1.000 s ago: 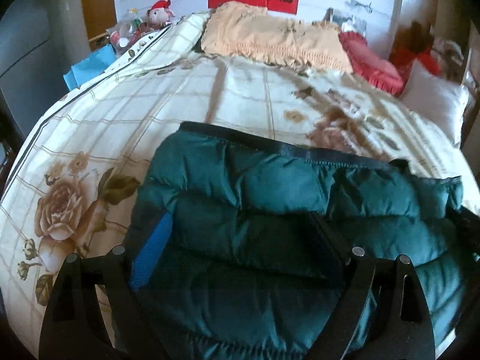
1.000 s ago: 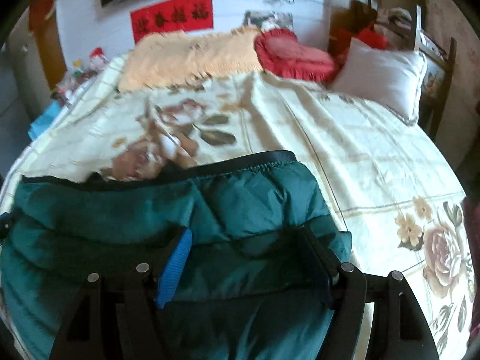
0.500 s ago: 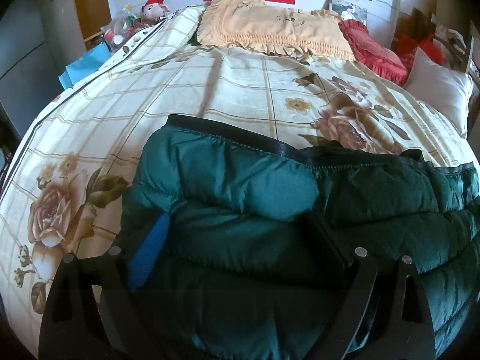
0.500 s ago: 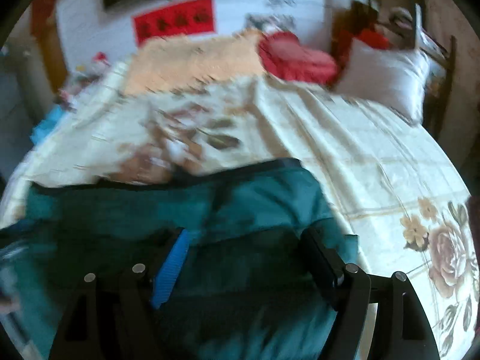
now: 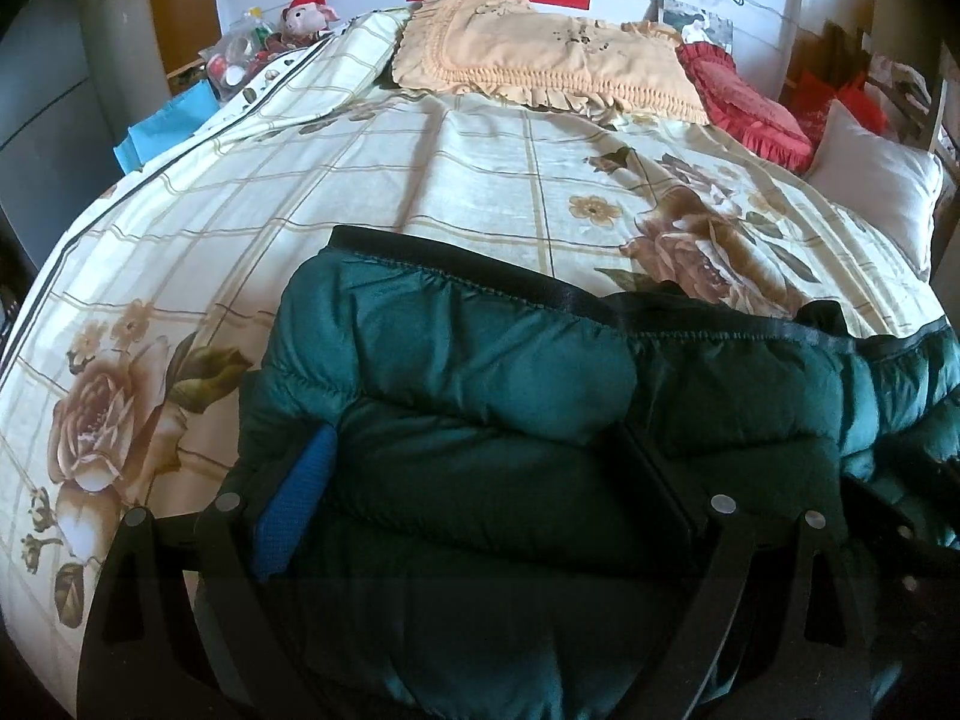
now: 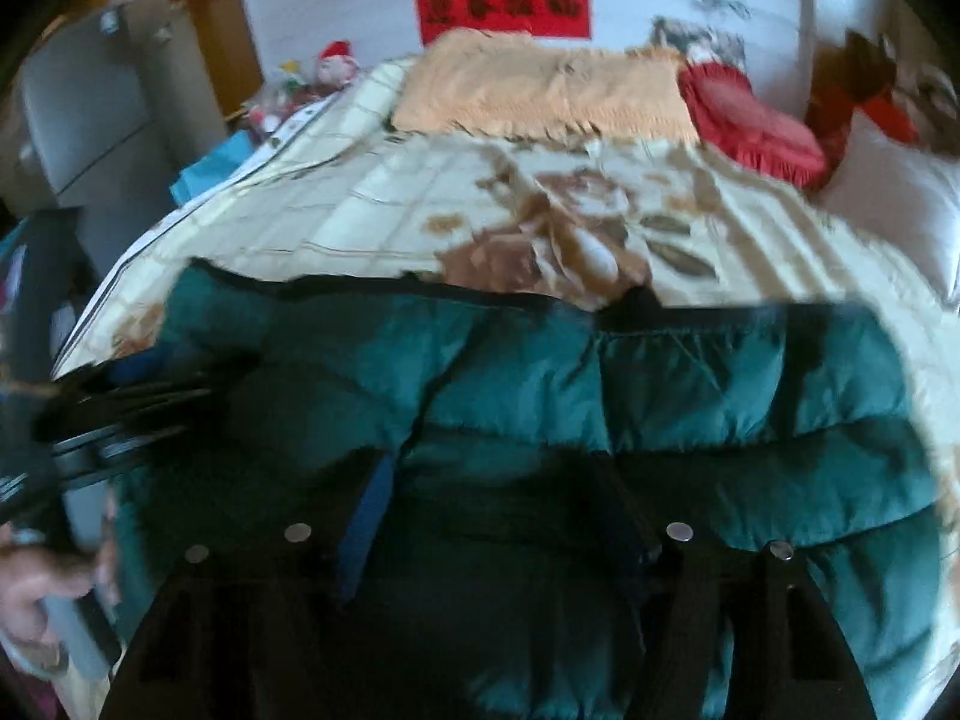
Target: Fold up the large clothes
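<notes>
**Green jacket bunched on the flowered bed**

Flowered bedspread (image 5: 420,180), pillows at the headboard. The green puffer jacket (image 5: 480,408) lies at the near edge. My left gripper (image 5: 480,492) grips its padding. My right gripper (image 6: 498,504), just narrowing around the padding, has swung leftward; whether it clamps, I cannot tell.

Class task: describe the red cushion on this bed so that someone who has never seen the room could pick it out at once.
Start at the bed with its cream floral cover. At its head lies a wide peach pillow; the red cushion lies just right of it, before a white pillow. It alone among them is deep red with a ruffled edge.
</notes>
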`<state>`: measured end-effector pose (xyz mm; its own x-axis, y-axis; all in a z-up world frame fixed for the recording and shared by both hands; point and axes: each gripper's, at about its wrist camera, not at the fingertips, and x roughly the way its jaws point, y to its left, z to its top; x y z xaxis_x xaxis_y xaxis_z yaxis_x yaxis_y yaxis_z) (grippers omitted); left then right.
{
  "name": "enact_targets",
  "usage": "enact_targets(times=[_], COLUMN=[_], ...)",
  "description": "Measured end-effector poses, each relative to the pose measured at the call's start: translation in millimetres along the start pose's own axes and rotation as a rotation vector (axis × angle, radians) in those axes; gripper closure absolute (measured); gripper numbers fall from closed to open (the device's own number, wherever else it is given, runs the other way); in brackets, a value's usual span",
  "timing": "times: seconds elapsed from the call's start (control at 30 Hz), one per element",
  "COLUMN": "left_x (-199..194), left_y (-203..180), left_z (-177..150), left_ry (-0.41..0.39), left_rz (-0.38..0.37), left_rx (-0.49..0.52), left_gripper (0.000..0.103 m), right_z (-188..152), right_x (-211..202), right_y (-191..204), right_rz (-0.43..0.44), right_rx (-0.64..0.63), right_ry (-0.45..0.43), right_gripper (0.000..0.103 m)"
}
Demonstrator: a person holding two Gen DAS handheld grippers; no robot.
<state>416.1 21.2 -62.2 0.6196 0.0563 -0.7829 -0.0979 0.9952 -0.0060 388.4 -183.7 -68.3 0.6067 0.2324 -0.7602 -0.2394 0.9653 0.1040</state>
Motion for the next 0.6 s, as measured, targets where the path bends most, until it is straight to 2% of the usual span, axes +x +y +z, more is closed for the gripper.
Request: enact_targets(times=[0.17, 0.23, 0.33, 0.47, 0.6], left_x=[0, -1, -2, -2, -2], left_y=[-3, -1, 1, 2, 1], left_z=[-3, -3, -4, -3, -4], left_ry=[-0.010, -0.011, -0.012, -0.018, -0.022], left_rz=[0.002, -0.005, -0.008, -0.007, -0.001], left_rx=[0.007, 0.007, 0.005, 0.004, 0.006], left_gripper=[0.010, 0.010, 0.010, 0.010, 0.009], right_z=[0, 3, -2, -17, -32], right_x=[1, -13, -46, -76, -71], right_y=[1, -5, -23, -62, -100], right_rz=[-0.035, -0.014, -0.004, -0.096, -0.179], right_rx=[-0.013, 0.012, 0.063, 0.112, 0.148], right_ry=[-0.004, -0.008, -0.066, -0.103, -0.073], right_gripper=[0.037, 0.037, 0.037, 0.036, 0.036])
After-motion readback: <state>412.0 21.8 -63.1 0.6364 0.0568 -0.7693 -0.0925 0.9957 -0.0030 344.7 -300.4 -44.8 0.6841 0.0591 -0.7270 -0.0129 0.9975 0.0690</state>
